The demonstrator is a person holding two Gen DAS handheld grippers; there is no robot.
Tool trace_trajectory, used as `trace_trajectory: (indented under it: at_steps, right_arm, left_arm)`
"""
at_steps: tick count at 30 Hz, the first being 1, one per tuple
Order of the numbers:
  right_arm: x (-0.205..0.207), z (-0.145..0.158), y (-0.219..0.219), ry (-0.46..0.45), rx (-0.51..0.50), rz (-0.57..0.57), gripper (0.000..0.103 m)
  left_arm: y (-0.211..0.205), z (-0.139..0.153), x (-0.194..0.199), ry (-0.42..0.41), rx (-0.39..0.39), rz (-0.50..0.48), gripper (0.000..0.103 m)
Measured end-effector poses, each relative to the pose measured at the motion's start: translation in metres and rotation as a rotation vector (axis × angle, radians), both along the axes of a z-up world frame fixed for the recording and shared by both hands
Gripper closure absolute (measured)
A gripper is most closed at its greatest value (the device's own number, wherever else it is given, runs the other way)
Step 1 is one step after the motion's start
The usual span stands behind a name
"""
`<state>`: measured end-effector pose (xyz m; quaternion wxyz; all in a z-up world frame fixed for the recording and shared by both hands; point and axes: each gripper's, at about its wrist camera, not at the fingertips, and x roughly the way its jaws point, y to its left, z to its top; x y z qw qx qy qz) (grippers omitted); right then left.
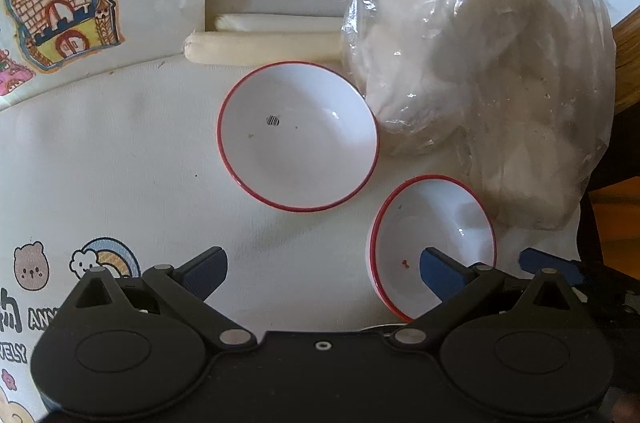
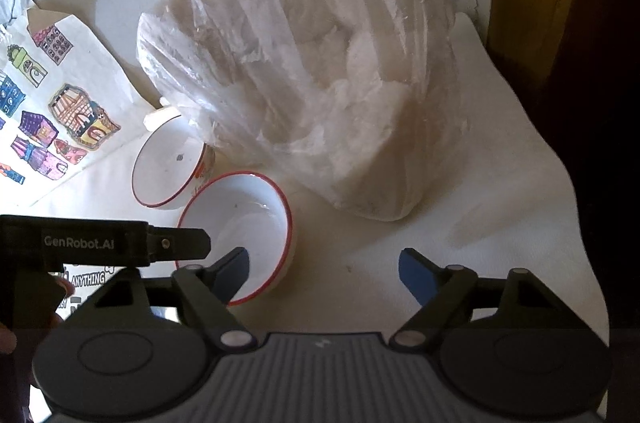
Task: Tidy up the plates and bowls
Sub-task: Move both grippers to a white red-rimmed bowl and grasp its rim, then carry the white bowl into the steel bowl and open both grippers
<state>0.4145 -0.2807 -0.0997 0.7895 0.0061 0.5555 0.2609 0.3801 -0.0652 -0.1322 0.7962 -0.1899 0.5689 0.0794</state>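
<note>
White bowls with thin red rims were the only crockery on show, and both sat loose on the pale tablecloth (image 1: 120, 163). One bowl (image 1: 298, 137) lay further off, close beside the clear plastic bag (image 1: 480, 71) of pale lumps, with two white sticks (image 1: 264, 41) behind it. Its twin, the nearer bowl (image 2: 238, 227), sat just beside it, the two rims nearly touching from the right wrist view, neither nested in the other.

Spread wide and holding nothing, the left gripper (image 1: 324, 271) hung above the cloth, one blue pad over the nearer bowl's edge. Also spread, the right gripper (image 2: 324, 275) was empty: one finger (image 2: 232, 273) crossed the nearer bowl's near rim, though whether it touched I could not tell. Nothing lay between its pads.

Judging by that, the sorting had hardly got going. No stack stood anywhere, no plate was visible, and both bowls were still to be gathered. Taking the nearer bowl by its rim looked like the likely first step, then setting it into the other.
</note>
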Motion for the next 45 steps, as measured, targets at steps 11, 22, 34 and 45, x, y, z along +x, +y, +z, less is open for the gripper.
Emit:
trace_trajectory:
  at_steps: [11, 22, 34, 45]
  right_arm:
    - [0.001, -0.013, 0.009, 0.070, 0.059, 0.012, 0.065]
    - [0.006, -0.009, 0.025, 0.098, 0.086, -0.043, 0.087]
    - [-0.011, 0.025, 0.027, 0.041, 0.123, -0.068, 0.087]
    - [-0.059, 0.057, 0.054, 0.003, 0.134, -0.023, 0.087]
  left_arm:
    - [-0.011, -0.006, -0.002, -0.030, -0.107, 0.005, 0.048]
    - [-0.015, -0.006, -0.003, -0.050, -0.161, 0.000, 0.079]
    - [-0.002, 0.036, -0.028, -0.154, -0.163, -0.039, 0.079]
    - [0.032, 0.067, -0.083, -0.197, -0.164, -0.046, 0.080]
